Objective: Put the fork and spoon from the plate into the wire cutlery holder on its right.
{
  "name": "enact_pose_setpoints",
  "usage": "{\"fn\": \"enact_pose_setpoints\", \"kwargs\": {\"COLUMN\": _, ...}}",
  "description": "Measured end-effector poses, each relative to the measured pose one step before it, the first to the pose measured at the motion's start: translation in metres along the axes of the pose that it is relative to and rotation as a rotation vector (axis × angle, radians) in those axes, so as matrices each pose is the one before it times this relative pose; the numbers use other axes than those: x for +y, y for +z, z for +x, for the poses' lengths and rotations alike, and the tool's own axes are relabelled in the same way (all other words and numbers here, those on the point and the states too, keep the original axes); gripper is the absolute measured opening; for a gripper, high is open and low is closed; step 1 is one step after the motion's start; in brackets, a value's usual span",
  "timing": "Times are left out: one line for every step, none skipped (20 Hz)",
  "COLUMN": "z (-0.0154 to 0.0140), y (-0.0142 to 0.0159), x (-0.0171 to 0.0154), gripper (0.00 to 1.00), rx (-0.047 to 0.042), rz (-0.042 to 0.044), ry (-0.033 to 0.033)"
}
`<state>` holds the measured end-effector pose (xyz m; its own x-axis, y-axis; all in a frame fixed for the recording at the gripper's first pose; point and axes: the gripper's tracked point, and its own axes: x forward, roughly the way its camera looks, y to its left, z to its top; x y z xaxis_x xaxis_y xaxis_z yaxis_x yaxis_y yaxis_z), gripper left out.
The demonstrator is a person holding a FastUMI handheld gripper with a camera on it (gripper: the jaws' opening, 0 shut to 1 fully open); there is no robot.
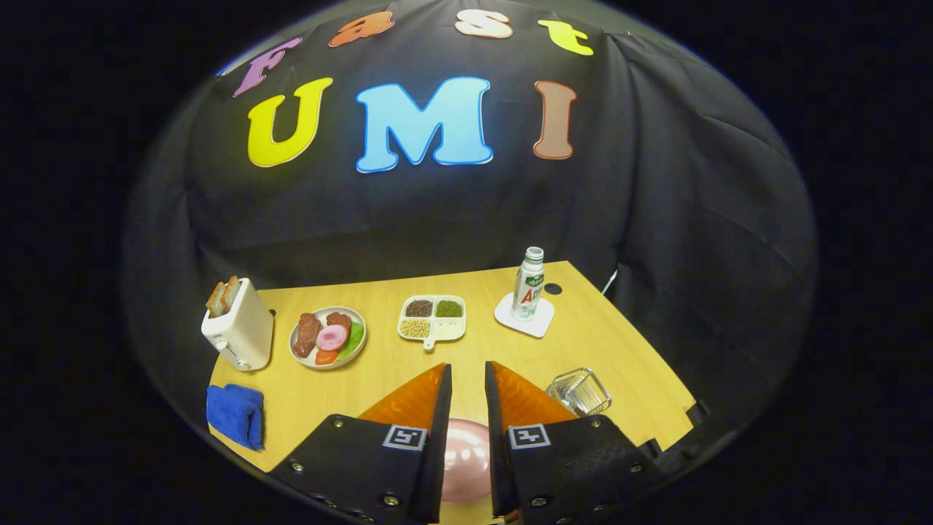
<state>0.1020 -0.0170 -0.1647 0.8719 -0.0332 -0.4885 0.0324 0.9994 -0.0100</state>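
My gripper [469,364] hangs well above the wooden table [306,397]. Its two fingers stand close together with only a narrow slit between them, and nothing is held there. Through the slit, right under the fingers, I see part of a pink plate [465,459]; the fingers cover the rest of it and whatever lies on it. The wire cutlery holder [581,391] stands just to the right of the right finger, near the table's right edge, and looks empty.
At the back left stands a white toaster [239,324] with bread in it. Beside it are a plate of toy food [328,337] and a divided tray of beans [432,319]. A bottle [529,284] stands on a white coaster [539,321]. A blue cloth [235,414] lies front left.
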Motion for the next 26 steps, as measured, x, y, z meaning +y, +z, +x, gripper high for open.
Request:
{"fn": "enact_pose_setpoints", "kwargs": {"z": 0.00085, "y": -0.01046, "x": 0.00769, "gripper": 0.27, "rx": 0.01762, "rz": -0.00641, "ry": 0.01154}}
{"fn": "enact_pose_setpoints", "kwargs": {"z": 0.00145, "y": -0.00805, "x": 0.00555, "gripper": 0.27, "rx": 0.01525, "rz": -0.00511, "ry": 0.00998}}
{"fn": "enact_pose_setpoints", "kwargs": {"z": 0.00258, "y": -0.01049, "x": 0.00653, "gripper": 0.27, "rx": 0.02046, "rz": -0.0019, "ry": 0.00932}}
{"fn": "enact_pose_setpoints", "kwargs": {"z": 0.00295, "y": -0.011, "x": 0.00603, "gripper": 0.26, "rx": 0.02037, "rz": 0.0024, "ry": 0.00979}}
{"fn": "enact_pose_setpoints", "kwargs": {"z": 0.00248, "y": -0.01187, "x": 0.00461, "gripper": 0.27, "rx": 0.02334, "rz": 0.00227, "ry": 0.00845}}
{"fn": "enact_pose_setpoints", "kwargs": {"z": 0.00311, "y": -0.01273, "x": 0.00414, "gripper": 0.27, "rx": 0.02654, "rz": 0.00032, "ry": 0.0064}}
{"fn": "enact_pose_setpoints", "kwargs": {"z": 0.00401, "y": -0.01355, "x": 0.00289, "gripper": 0.27, "rx": 0.02886, "rz": -0.001, "ry": 0.00343}}
{"fn": "enact_pose_setpoints", "kwargs": {"z": 0.00436, "y": -0.01364, "x": 0.00321, "gripper": 0.27, "rx": 0.02958, "rz": -0.00116, "ry": 0.00655}}
{"fn": "enact_pose_setpoints", "kwargs": {"z": 0.00697, "y": -0.01508, "x": 0.0028, "gripper": 0.27, "rx": 0.0321, "rz": -0.00002, "ry": -0.00023}}
{"fn": "enact_pose_setpoints", "kwargs": {"z": 0.0056, "y": -0.0116, "x": 0.00021, "gripper": 0.26, "rx": 0.02609, "rz": 0.00037, "ry": -0.00554}}
{"fn": "enact_pose_setpoints", "kwargs": {"z": 0.0061, "y": -0.01373, "x": 0.00025, "gripper": 0.27, "rx": 0.03395, "rz": -0.00075, "ry": -0.00685}}
{"fn": "enact_pose_setpoints", "kwargs": {"z": 0.00504, "y": -0.01098, "x": 0.00012, "gripper": 0.27, "rx": 0.02758, "rz": 0.00002, "ry": -0.00793}}
{"fn": "enact_pose_setpoints", "kwargs": {"z": 0.00663, "y": -0.01136, "x": 0.00226, "gripper": 0.27, "rx": 0.02718, "rz": 0.00021, "ry": -0.00092}}
{"fn": "enact_pose_setpoints", "kwargs": {"z": 0.00515, "y": -0.00975, "x": 0.00215, "gripper": 0.27, "rx": 0.02378, "rz": 0.00052, "ry": 0.00115}}
{"fn": "enact_pose_setpoints", "kwargs": {"z": 0.00482, "y": -0.00914, "x": 0.00125, "gripper": 0.26, "rx": 0.02484, "rz": 0.0015, "ry": -0.00004}}
{"fn": "enact_pose_setpoints", "kwargs": {"z": 0.00421, "y": -0.00843, "x": 0.00187, "gripper": 0.27, "rx": 0.02259, "rz": 0.00321, "ry": 0.00168}}
{"fn": "enact_pose_setpoints", "kwargs": {"z": 0.0054, "y": -0.00953, "x": 0.00243, "gripper": 0.27, "rx": 0.02453, "rz": 0.00669, "ry": 0.00457}}
{"fn": "enact_pose_setpoints", "kwargs": {"z": 0.00399, "y": -0.00713, "x": 0.00223, "gripper": 0.27, "rx": 0.0203, "rz": 0.00702, "ry": 0.00285}}
{"fn": "enact_pose_setpoints", "kwargs": {"z": 0.00304, "y": -0.00604, "x": 0.00105, "gripper": 0.27, "rx": 0.01522, "rz": 0.00872, "ry": -0.00024}}
{"fn": "enact_pose_setpoints", "kwargs": {"z": 0.00391, "y": -0.00402, "x": 0.00005, "gripper": 0.27, "rx": 0.0123, "rz": 0.01097, "ry": -0.0008}}
{"fn": "enact_pose_setpoints", "kwargs": {"z": 0.00033, "y": -0.0031, "x": -0.00016, "gripper": 0.27, "rx": 0.01292, "rz": 0.01073, "ry": 0.00224}}
{"fn": "enact_pose_setpoints", "kwargs": {"z": 0.00207, "y": -0.00427, "x": 0.00254, "gripper": 0.27, "rx": 0.01345, "rz": 0.00746, "ry": 0.00264}}
{"fn": "enact_pose_setpoints", "kwargs": {"z": 0.00186, "y": -0.00451, "x": 0.00094, "gripper": 0.27, "rx": 0.01443, "rz": 0.0024, "ry": -0.00226}}
{"fn": "enact_pose_setpoints", "kwargs": {"z": 0.00089, "y": -0.00435, "x": -0.00025, "gripper": 0.27, "rx": 0.01487, "rz": -0.00322, "ry": -0.00263}}
{"fn": "enact_pose_setpoints", "kwargs": {"z": -0.00014, "y": 0.00258, "x": -0.00141, "gripper": 0.27, "rx": -0.00895, "rz": -0.00133, "ry": -0.00857}}
{"fn": "enact_pose_setpoints", "kwargs": {"z": 0.00061, "y": 0.00014, "x": -0.00126, "gripper": 0.27, "rx": 0.00659, "rz": 0.0015, "ry": -0.00784}}
